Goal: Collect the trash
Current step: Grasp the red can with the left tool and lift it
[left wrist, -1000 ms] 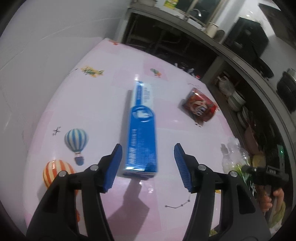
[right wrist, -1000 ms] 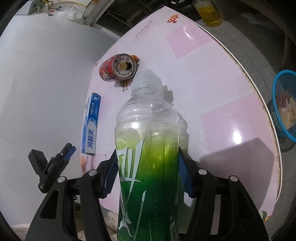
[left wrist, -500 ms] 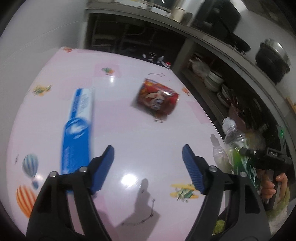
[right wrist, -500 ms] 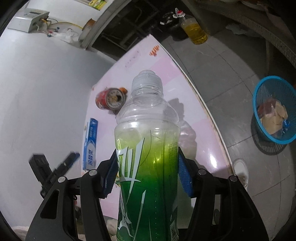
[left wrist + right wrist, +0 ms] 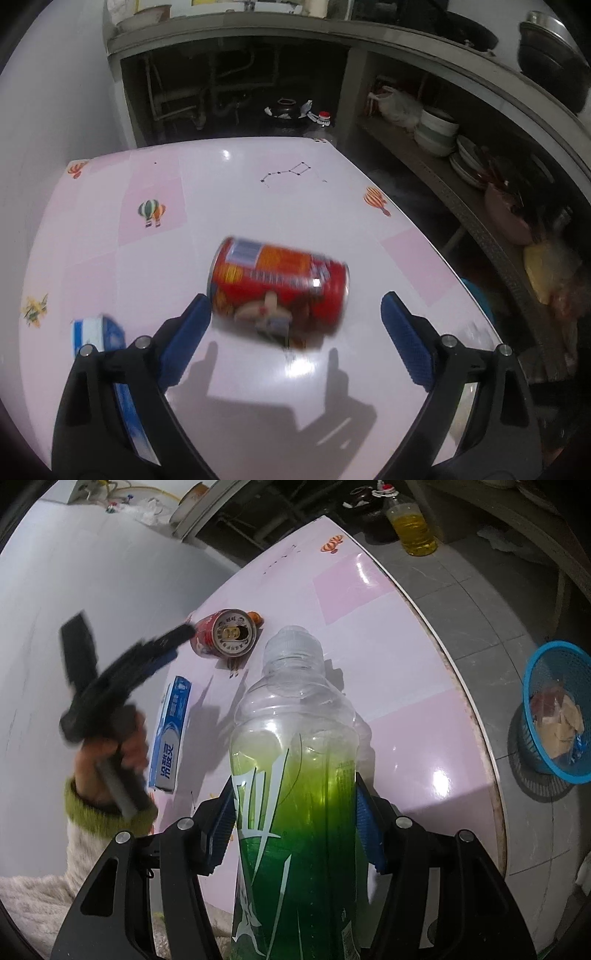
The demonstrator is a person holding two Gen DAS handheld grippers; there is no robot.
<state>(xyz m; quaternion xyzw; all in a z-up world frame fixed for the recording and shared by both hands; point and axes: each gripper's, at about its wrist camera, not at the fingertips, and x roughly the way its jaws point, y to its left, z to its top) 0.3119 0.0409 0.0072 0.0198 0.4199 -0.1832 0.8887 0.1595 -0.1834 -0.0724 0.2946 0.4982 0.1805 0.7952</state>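
1. The left gripper [image 5: 291, 325] is released, its blue pads spread wide above the pink-and-white bench [image 5: 147, 266], with nothing between them gripped.
2. A red can [image 5: 279, 290] lies on its side on the bench just beyond the left gripper's fingertips, somewhat blurred; whether the left pad touches it I cannot tell.
3. In the right wrist view the same can [image 5: 225, 635] shows its silver top facing the camera, on the far left part of the bench, with the blurred left gripper [image 5: 173, 638] hanging just left of it.
4. A blue toothpaste box [image 5: 170, 734] lies flat on the bench, nearer than the can and on the left; in the left wrist view its end [image 5: 96, 332] shows behind the left finger.
5. The right gripper [image 5: 295, 827] is clenched on a plastic bottle [image 5: 295, 775], clear at the top and green lower down, cap pointing away.
6. A blue basket [image 5: 557, 712] holding scraps stands on the floor to the right, well apart from the bench.
7. A jug of yellow liquid [image 5: 410, 520] stands on the floor at the far end.
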